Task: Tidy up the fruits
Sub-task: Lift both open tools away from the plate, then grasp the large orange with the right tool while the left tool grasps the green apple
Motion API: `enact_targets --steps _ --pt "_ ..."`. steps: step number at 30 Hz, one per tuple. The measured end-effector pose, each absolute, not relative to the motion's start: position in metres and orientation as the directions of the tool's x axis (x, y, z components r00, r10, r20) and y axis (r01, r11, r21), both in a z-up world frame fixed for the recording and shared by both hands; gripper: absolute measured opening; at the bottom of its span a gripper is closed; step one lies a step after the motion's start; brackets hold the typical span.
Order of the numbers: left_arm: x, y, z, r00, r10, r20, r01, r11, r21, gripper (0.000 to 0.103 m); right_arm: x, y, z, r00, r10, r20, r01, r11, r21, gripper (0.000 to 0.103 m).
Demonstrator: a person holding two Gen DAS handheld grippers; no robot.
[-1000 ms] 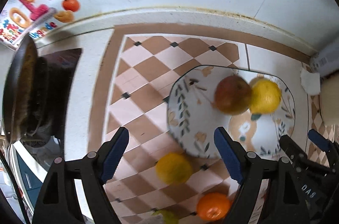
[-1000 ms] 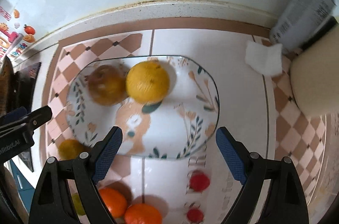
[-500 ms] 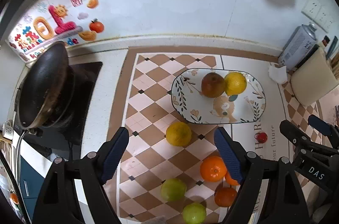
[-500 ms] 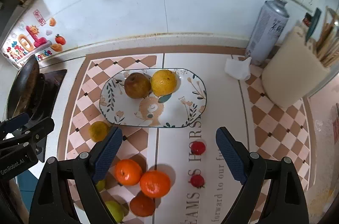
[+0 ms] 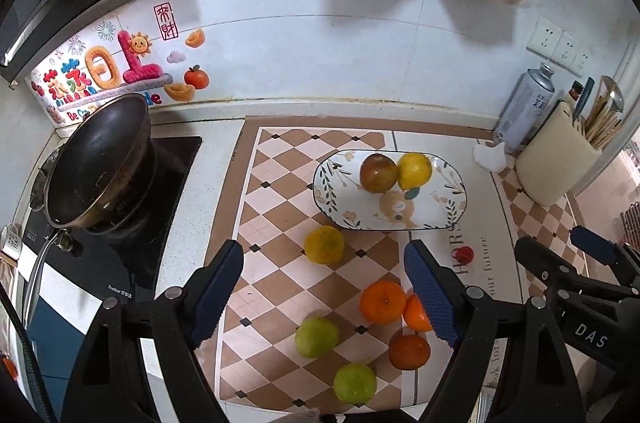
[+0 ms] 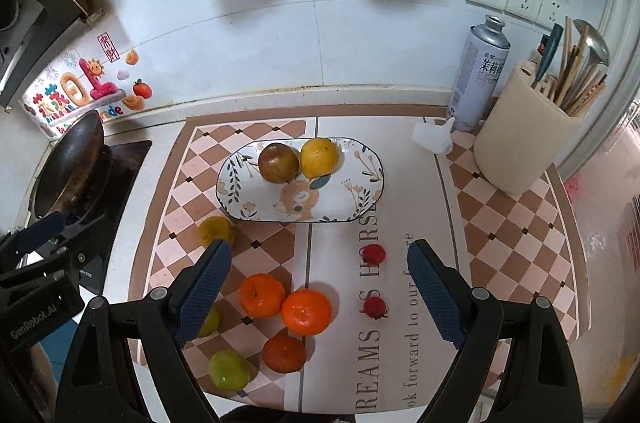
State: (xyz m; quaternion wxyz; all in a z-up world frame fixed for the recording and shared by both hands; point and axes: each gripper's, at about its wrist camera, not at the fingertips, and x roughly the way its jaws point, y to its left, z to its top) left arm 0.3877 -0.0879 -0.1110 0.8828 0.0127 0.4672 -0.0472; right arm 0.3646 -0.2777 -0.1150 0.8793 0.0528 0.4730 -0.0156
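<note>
Blue-padded, my left gripper and right gripper both hang spread, holding nothing. Below, a brown pear touches a yellow citrus on the floral oval plate.

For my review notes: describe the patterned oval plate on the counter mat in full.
The glazed white oval plate, ceramic by its look, has a thin dark rim, painted leaf sprigs and flowers around its border, and a brown lion cartoon in the middle. It lies flat on the checkered counter mat. A brownish round fruit and a yellow citrus fruit sit side by side toward its far edge, apparently touching. The rest is bare. Neither gripper touches it.
</note>
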Motion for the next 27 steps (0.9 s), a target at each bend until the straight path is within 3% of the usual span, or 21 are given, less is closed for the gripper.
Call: enact_targets --steps 6,7,8,17,22,27 --pt "0.386 -0.092 -0.117 0.551 -0.055 -0.833 0.096 0.995 -0.002 0.083 0.361 -0.285 -0.122 0.537 0.056 -0.841 0.1 0.987 0.129 0.092" --pt "0.389 -0.092 -0.122 0.542 -0.045 -0.839 0.091 0.996 0.006 0.088 0.363 -0.287 -0.13 0.518 0.068 -0.852 0.104 0.984 0.142 0.092" --pt "0.392 -0.091 -0.127 0.531 -0.039 -0.847 0.091 0.996 0.011 0.101 0.365 -0.288 -0.136 0.505 0.075 -0.86 0.106 0.983 0.148 0.092" --pt "0.425 -0.068 -0.2 0.364 0.024 -0.931 0.033 0.999 0.038 0.102 0.393 -0.288 -0.275 0.205 0.221 -0.954 0.123 0.961 0.249 0.091" --pt "0.432 -0.064 -0.246 0.199 0.014 -0.98 0.035 0.999 0.021 0.102 0.398 -0.274 -0.333 0.078 0.232 -0.969 0.104 0.965 0.24 0.07" --pt "0.425 -0.074 -0.288 0.033 -0.032 -0.999 0.071 0.997 -0.029 0.102 0.398 -0.273 -0.349 0.069 0.269 -0.961 0.09 0.957 0.274 0.066"
